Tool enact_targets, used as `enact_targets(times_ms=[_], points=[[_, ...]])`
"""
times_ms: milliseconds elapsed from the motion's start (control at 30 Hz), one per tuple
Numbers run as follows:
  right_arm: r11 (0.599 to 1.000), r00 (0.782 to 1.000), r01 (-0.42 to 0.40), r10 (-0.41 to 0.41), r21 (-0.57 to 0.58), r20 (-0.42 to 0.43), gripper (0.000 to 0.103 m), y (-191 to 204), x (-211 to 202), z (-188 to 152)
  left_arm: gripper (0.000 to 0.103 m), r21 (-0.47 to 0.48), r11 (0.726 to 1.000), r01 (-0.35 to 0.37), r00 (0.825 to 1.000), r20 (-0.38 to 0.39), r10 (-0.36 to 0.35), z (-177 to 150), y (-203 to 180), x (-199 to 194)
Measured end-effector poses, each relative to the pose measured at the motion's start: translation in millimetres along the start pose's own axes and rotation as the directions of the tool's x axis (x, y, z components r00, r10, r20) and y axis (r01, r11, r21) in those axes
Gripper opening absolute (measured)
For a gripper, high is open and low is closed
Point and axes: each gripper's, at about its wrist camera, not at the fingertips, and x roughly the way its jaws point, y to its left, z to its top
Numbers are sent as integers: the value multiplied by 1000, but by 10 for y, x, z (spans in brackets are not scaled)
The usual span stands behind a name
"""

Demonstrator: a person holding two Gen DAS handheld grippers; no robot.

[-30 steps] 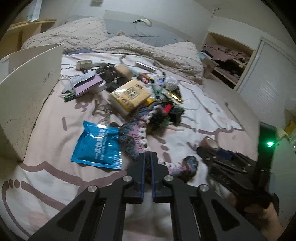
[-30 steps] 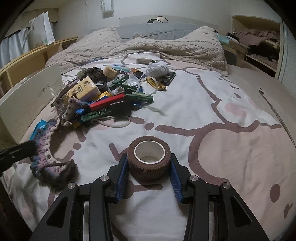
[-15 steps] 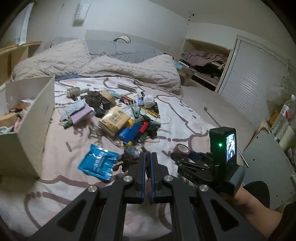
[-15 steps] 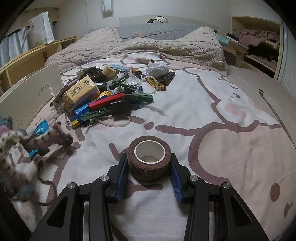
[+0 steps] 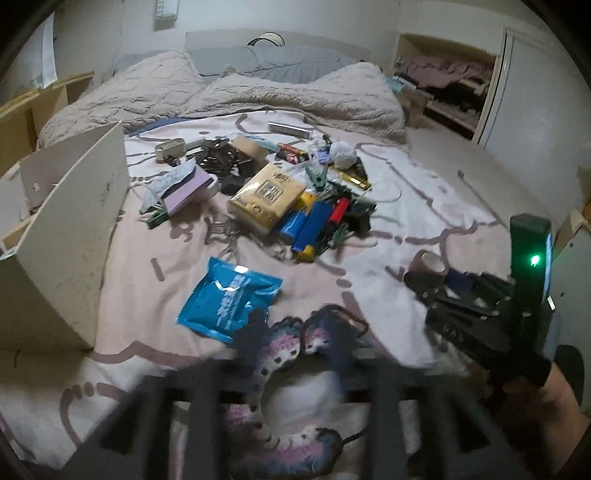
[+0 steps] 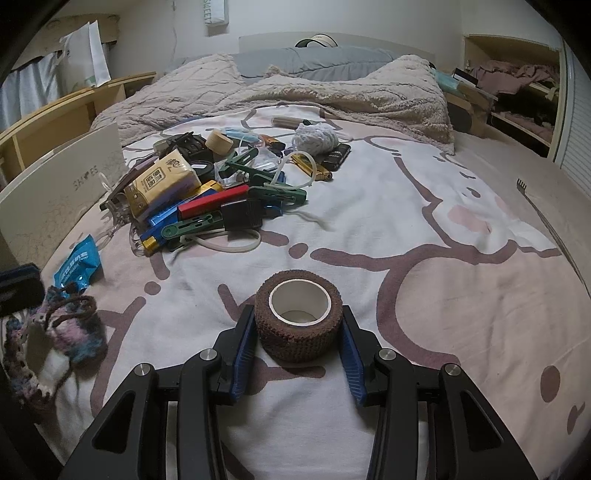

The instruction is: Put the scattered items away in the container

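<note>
Brown tape roll clamped by right tool amid bare bedsheet.

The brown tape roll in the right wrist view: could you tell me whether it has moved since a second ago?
No. The tape roll sits on the same brown line of the bedsheet, clamped in the right gripper.

Dim bedroom, pale walls. Rumpled beige blanket and grey pillow at the headboard. Open wooden shelving beside.

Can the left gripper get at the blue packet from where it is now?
Probably yes. The blue packet lies flat in the open just ahead of the left gripper, whose jaws have just been opening. Only the crocheted piece lies between.
</note>
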Motion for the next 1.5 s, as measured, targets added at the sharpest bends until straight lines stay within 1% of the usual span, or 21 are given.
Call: enact_targets(times_ms=[33,67,167,300,500,567,633,667,700,767,833,867,933,1000,1067,1133,1167,1200,1300,1333,1500], points=[[1000,1000,1,-1,-1,0,44,2,0,2,63,9,1000,-15,1000,4,15,-16,-2,-21],[1000,1000,2,-2,-1,0,44,5,-2,2,64,22,999,-32,999,5,31,-34,-4,-42],[1000,1000,2,-2,-1,0,44,4,-1,3,65,54,995,-79,996,-35,81,-106,24,-54],[1000,1000,1,-1,-2,0,44,3,-1,3,66,8,997,-76,990,-119,77,-220,119,-68],[1000,1000,6,-6,-5,-1,44,14,3,2,71,-28,994,-102,985,-144,97,-242,285,-269],[1000,1000,7,-7,-4,-1,44,15,3,3,72,-5,994,-108,985,-136,107,-177,338,-362],[1000,1000,6,-6,-6,-1,44,17,3,3,80,80,985,-152,980,-116,161,-77,376,-463],[1000,1000,6,-6,-5,-1,44,16,3,3,86,124,977,-175,976,-109,188,-40,388,-483],[1000,1000,6,-6,-5,-1,44,16,3,3,88,188,962,-197,969,-113,220,-13,390,-494],[1000,1000,6,-6,-5,-1,44,16,3,4,88,299,926,-228,952,-131,277,1,378,-469],[1000,1000,6,-6,-6,-2,44,17,3,4,88,426,877,-221,939,-149,309,-39,321,-413],[1000,1000,6,-6,-6,-2,44,18,4,3,88,488,848,-209,935,-155,320,-75,281,-383],[1000,1000,6,-6,-6,-2,44,16,4,-1,88,606,775,-180,923,-169,347,-194,202,-307],[1000,1000,4,-4,-6,-3,44,14,2,-5,88,696,702,-150,903,-193,384,-337,143,-209],[1000,1000,3,-3,-6,-3,44,14,3,-4,88,758,641,-124,889,-202,411,-466,92,-123],[1000,1000,4,-4,-6,-3,44,14,3,-5,88,793,599,-111,891,-188,413,-526,26,-84],[1000,1000,3,-3,-6,-3,44,14,3,-6,88,803,587,-105,896,-180,407,-529,-19,-82],[1000,1000,4,-4,-6,-3,44,15,3,-4,88,804,586,-99,903,-175,392,-508,-54,-80],[1000,1000,3,-3,-7,-3,44,16,3,-5,88,773,630,-70,923,-190,336,-395,-115,-41],[1000,1000,3,-3,-7,-3,44,14,2,-5,88,767,638,-67,925,-192,328,-373,-129,-14],[1000,1000,-4,3,-10,-4,44,14,0,-2,88,778,626,-50,935,-183,303,-325,-272,161]])
